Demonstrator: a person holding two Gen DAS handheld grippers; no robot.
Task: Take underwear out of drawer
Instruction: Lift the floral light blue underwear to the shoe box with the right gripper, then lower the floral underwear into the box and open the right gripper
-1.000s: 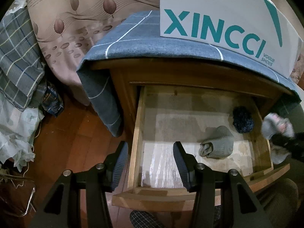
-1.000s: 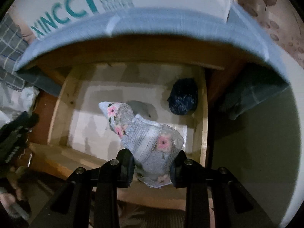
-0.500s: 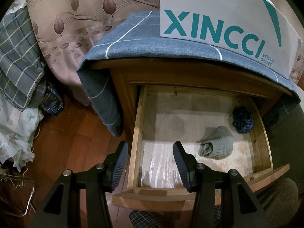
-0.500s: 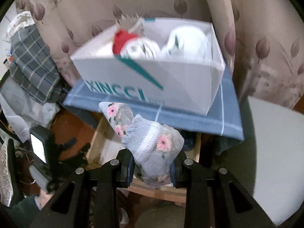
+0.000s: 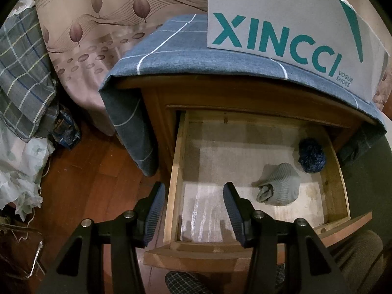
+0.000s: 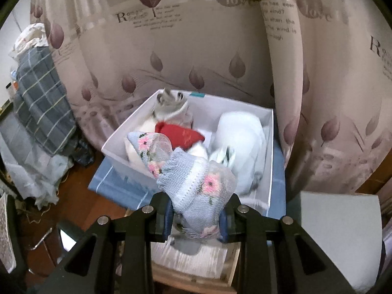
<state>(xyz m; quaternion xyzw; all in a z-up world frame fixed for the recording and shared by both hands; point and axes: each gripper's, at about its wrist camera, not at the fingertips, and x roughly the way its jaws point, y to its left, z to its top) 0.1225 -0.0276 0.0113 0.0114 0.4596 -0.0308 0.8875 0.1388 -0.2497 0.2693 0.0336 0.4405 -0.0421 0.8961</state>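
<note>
My right gripper point(image 6: 197, 216) is shut on a light blue underwear with pink flowers point(image 6: 196, 183), held high over the white shoe box point(image 6: 269, 152) on the nightstand. The open wooden drawer point(image 5: 175, 171) shows in the left wrist view with a grey rolled garment point(image 5: 279, 186) and a dark blue bundle point(image 5: 312, 155) on its floor. My left gripper point(image 5: 193, 210) hangs open and still over the drawer's left wall, one finger on each side of it, holding nothing.
The shoe box point(image 5: 281, 24) stands on a blue cloth point(image 5: 183, 56) over the nightstand and holds a red item point(image 6: 181, 136) and white garments point(image 6: 245, 142). A leaf-print curtain point(image 6: 196, 36) hangs behind. Plaid fabric point(image 5: 22, 73) and bags lie left on the wooden floor.
My right gripper has risen with the flowered underwear from just above the drawer to above the shoe box and has left the left wrist view. The left gripper has not moved.
</note>
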